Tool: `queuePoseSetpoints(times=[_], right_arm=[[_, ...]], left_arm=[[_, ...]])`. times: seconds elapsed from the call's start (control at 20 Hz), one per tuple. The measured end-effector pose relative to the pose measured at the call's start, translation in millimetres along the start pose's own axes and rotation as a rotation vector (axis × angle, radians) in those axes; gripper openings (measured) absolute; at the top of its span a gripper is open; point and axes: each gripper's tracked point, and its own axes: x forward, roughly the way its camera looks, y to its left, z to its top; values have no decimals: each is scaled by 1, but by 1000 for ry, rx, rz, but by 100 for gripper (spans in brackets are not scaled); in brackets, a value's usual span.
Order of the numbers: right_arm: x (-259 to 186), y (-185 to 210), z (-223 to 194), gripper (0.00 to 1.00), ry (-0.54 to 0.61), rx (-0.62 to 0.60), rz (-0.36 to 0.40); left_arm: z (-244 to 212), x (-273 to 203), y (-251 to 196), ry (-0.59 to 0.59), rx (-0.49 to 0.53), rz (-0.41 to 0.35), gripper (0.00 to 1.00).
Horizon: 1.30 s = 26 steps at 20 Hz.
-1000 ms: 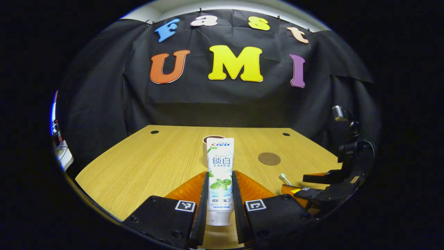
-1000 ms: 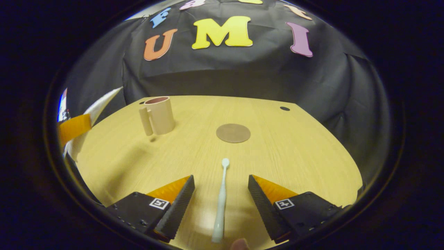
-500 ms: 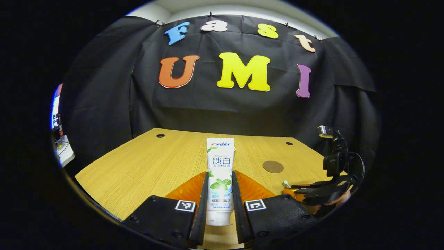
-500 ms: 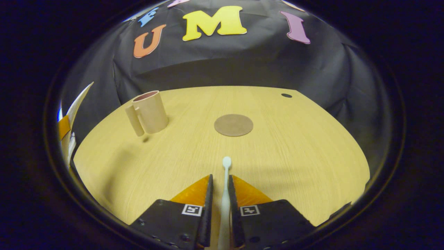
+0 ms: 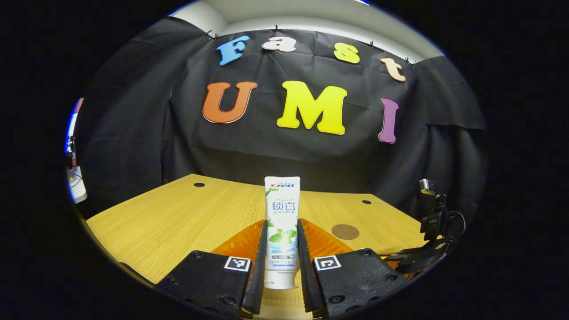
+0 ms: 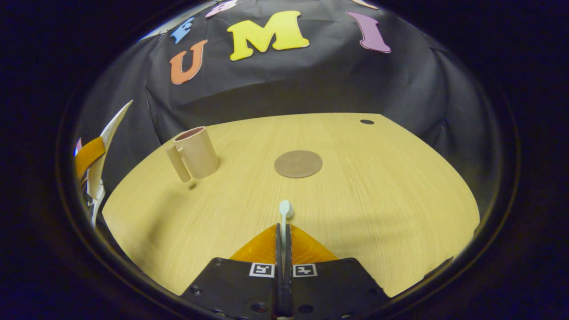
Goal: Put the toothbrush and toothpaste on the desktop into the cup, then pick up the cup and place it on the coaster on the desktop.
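The fingers [image 5: 261, 249] of the left gripper [image 5: 281, 249] are clenched on the toothpaste [image 5: 282, 222], one on each side of the tube, and the tube stands upright between them with its cap at the bottom, above the near edge of the bench [image 5: 178, 218]. In the right gripper view, the fingers [image 6: 278, 244] of the right gripper [image 6: 282, 242] are pressed together on the handle of the toothbrush [image 6: 284, 211], and its head with the bristles sticks out in front of them, over the near part of the bench. The cup [image 6: 194, 152] stands upright near the far left corner of the bench, its handle turned to the front left. The coaster [image 6: 298, 163] lies flat near the middle of the bench, well apart from the cup. In the left gripper view the right gripper [image 5: 415, 258] is at the right edge of the bench, and the coaster is a little beyond it.
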Motion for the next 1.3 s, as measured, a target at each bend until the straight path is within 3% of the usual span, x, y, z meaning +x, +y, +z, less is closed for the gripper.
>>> queuePoseSetpoints(times=[0.45,0.8,1.1,1.3], right_arm=[[-68,-5,19,0,-112,5,105],[-93,-7,21,0,-149,3,154],[-93,-12,19,0,-152,-9,169],[-93,-21,17,0,-154,8,160]], left_arm=[[59,99,-6,-196,45,-42,37],[32,157,-5,-149,44,-26,37],[20,175,-2,-100,62,-12,38],[34,175,-4,-132,74,-20,39]])
